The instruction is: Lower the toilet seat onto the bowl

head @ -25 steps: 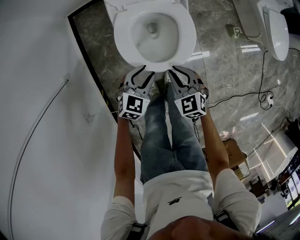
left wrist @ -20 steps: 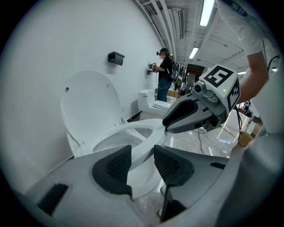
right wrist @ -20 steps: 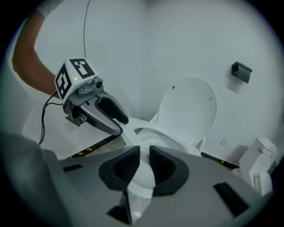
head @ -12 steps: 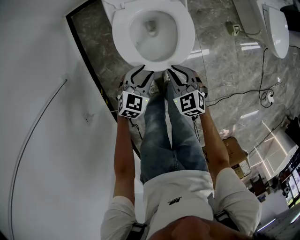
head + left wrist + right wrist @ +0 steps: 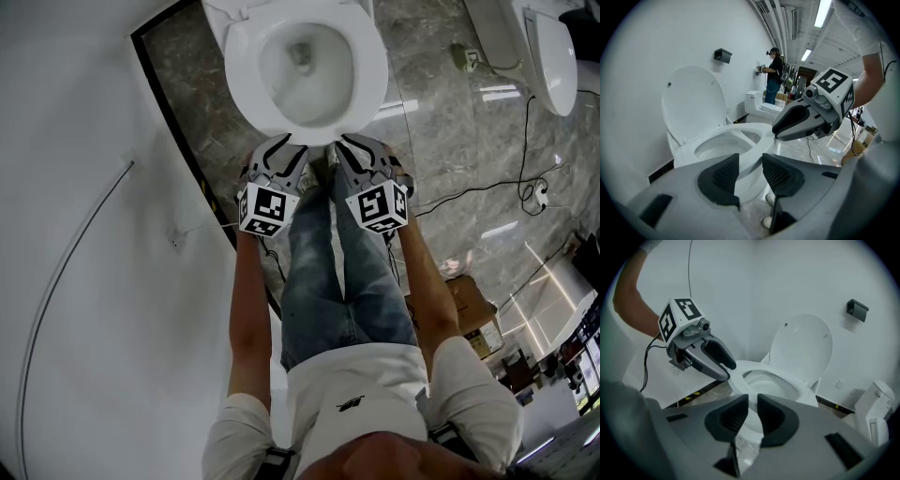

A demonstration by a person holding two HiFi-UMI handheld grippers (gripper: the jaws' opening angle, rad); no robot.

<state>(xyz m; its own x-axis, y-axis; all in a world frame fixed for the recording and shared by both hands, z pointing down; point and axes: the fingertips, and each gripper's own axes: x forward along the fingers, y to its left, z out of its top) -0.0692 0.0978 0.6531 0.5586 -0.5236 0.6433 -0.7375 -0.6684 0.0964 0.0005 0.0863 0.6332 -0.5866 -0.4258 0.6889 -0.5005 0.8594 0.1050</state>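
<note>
The white toilet seat [image 5: 246, 75] lies flat on the bowl [image 5: 305, 58]; the lid [image 5: 693, 101] stands upright against the wall. In the head view both grippers hover side by side just in front of the bowl's front rim, apart from it. My left gripper [image 5: 279, 148] is open, with a clear gap between its pads [image 5: 719, 176] and nothing in it. The jaws of my right gripper [image 5: 361, 145] are closing to a narrow gap with nothing between them. The seat [image 5: 799, 387] and lid [image 5: 802, 348] show beyond the right gripper's pads [image 5: 733, 416].
A white wall runs along the left. A second toilet [image 5: 553, 58] stands at the far right, with cables [image 5: 530, 192] across the marble floor and a cardboard box [image 5: 473, 314] near it. A person [image 5: 772, 77] stands far back. A black box [image 5: 723, 55] hangs on the wall.
Both grippers hold nearly the same spot in front of the bowl; the head view has shifted slightly. The seat and lid have not moved.
</note>
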